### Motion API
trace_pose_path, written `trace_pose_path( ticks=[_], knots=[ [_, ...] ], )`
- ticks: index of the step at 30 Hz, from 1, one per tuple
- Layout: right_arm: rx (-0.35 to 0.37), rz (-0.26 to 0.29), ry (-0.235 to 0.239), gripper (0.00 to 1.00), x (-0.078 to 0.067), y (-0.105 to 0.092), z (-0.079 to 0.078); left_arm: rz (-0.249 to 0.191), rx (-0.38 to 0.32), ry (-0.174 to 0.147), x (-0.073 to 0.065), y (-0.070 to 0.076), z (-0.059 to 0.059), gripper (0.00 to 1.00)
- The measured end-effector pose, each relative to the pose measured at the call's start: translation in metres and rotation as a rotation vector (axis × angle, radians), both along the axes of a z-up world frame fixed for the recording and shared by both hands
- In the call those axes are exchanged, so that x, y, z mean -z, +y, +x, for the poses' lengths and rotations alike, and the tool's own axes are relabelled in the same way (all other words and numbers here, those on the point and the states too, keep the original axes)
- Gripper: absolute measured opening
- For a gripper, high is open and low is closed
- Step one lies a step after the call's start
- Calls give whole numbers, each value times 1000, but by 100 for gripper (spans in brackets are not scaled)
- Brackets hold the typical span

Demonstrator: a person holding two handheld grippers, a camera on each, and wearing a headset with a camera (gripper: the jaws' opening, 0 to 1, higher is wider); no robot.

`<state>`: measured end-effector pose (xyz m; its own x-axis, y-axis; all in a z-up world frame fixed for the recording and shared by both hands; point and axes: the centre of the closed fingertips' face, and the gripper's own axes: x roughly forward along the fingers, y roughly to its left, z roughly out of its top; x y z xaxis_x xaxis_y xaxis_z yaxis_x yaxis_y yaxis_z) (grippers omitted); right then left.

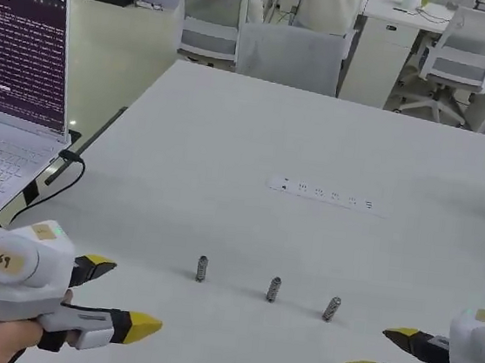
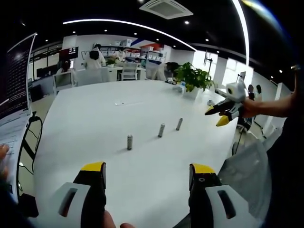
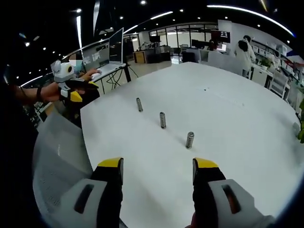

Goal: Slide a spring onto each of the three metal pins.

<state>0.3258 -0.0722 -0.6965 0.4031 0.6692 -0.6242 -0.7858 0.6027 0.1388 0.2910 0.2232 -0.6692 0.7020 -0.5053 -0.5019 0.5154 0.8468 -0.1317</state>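
Three springs stand upright in a row on the white table [image 1: 229, 145]: the left spring [image 1: 202, 269], middle spring [image 1: 273, 289] and right spring [image 1: 331, 309]. Each looks seated over one of the pins, which the coils hide, so the task seems complete. The left gripper [image 1: 129, 296] at near left and the right gripper [image 1: 372, 352] at near right hover wide open and empty, well apart from the row.

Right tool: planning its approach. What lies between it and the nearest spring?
Only bare table between right tool and spring, as the right gripper view shows.
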Motion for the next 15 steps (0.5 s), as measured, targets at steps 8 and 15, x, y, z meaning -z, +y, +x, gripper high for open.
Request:
trace_pose_path(
  ticks=[8, 15],
  knots=[
    [20, 14, -7, 61, -4, 1, -12, -3, 2, -11, -6, -2, -4, 69],
    [36, 25, -1, 65, -4, -1, -23, -4, -12, -18, -10, 1, -11, 70]
  ],
)
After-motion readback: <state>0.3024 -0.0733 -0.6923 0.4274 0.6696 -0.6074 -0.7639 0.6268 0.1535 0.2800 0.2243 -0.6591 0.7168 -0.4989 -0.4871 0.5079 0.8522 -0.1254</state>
